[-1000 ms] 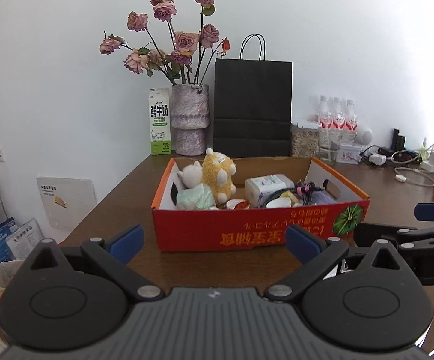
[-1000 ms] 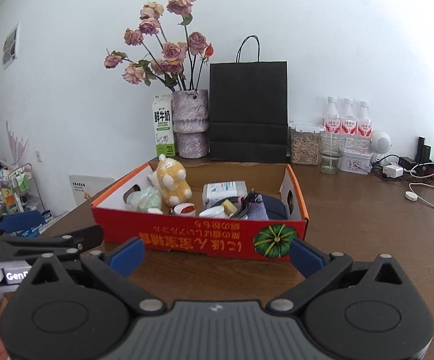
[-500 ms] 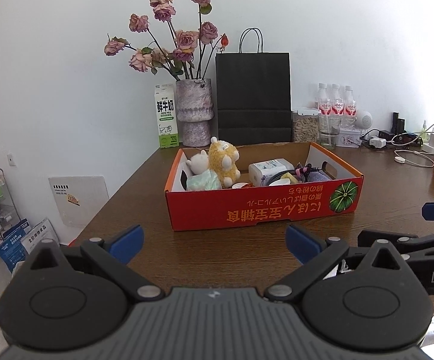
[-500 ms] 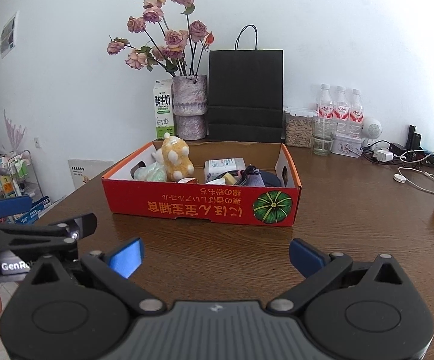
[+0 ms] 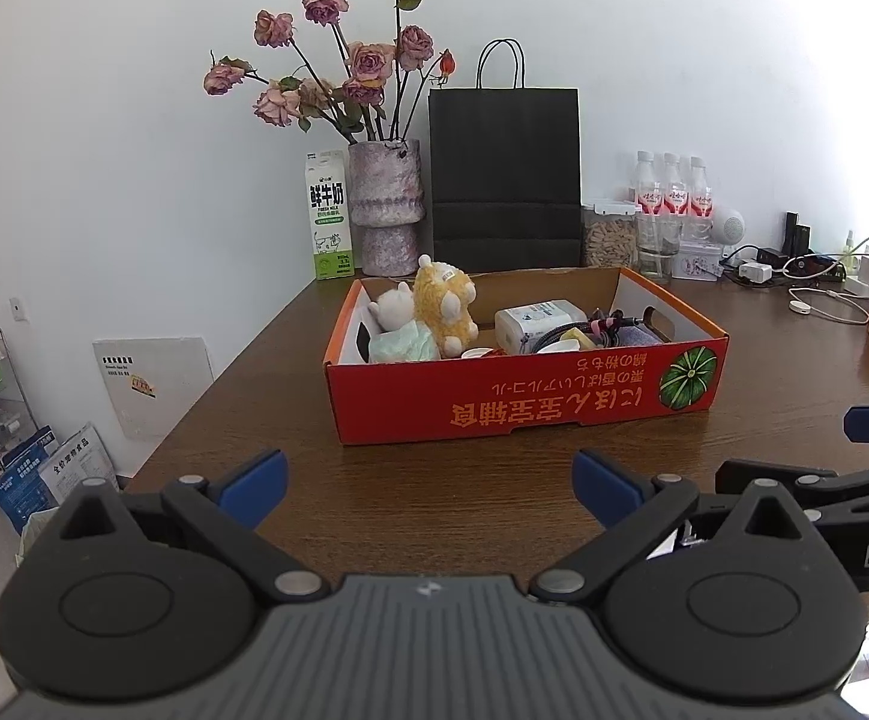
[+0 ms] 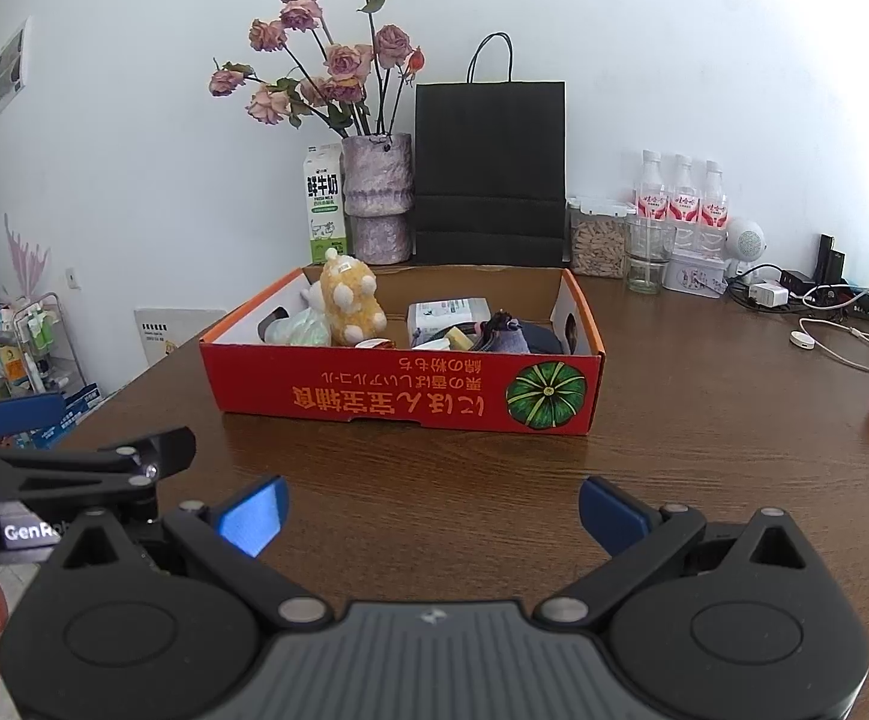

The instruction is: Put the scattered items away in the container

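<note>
At centre frame in both wrist views, the red cardboard box (image 5: 518,402) sits on the brown table (image 5: 434,498), holding a yellow plush toy (image 5: 443,306), a white packet (image 5: 533,321) and what may be cables. Low in frame, the left gripper (image 5: 428,480) and right gripper (image 6: 431,513) gape wide, both empty.

Red box (image 5: 512,402), green pumpkin print; yellow plush (image 5: 443,306).

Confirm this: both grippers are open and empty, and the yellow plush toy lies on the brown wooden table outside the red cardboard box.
Wrong on one point: the right wrist view shows the yellow plush toy inside the red cardboard box. Both the left gripper and the right gripper are open and empty.
</note>
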The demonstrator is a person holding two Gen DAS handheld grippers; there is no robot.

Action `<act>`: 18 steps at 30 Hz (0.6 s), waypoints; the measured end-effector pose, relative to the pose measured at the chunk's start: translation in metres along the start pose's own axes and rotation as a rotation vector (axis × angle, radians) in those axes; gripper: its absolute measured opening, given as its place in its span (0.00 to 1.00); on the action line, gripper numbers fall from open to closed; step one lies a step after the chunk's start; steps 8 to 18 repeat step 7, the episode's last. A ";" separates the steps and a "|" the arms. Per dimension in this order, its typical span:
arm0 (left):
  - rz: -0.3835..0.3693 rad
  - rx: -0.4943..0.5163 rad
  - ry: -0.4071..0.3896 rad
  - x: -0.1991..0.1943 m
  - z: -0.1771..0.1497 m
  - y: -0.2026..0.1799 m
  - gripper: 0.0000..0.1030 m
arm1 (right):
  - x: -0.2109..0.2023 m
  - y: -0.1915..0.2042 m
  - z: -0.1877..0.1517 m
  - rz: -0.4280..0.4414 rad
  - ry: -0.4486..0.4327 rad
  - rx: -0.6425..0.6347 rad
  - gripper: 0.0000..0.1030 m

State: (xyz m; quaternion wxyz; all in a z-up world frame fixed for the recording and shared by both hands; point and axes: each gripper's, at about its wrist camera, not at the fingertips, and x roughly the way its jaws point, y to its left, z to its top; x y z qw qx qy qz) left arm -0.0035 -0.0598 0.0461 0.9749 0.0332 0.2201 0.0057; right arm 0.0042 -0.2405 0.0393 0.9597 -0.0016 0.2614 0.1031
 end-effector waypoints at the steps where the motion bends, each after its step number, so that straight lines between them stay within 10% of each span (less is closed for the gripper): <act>1: -0.003 -0.001 0.003 0.001 0.000 0.000 1.00 | 0.001 0.000 0.000 -0.001 0.002 0.001 1.00; 18: -0.018 -0.011 0.011 0.003 -0.001 0.002 1.00 | 0.001 -0.001 -0.001 0.001 0.006 0.004 1.00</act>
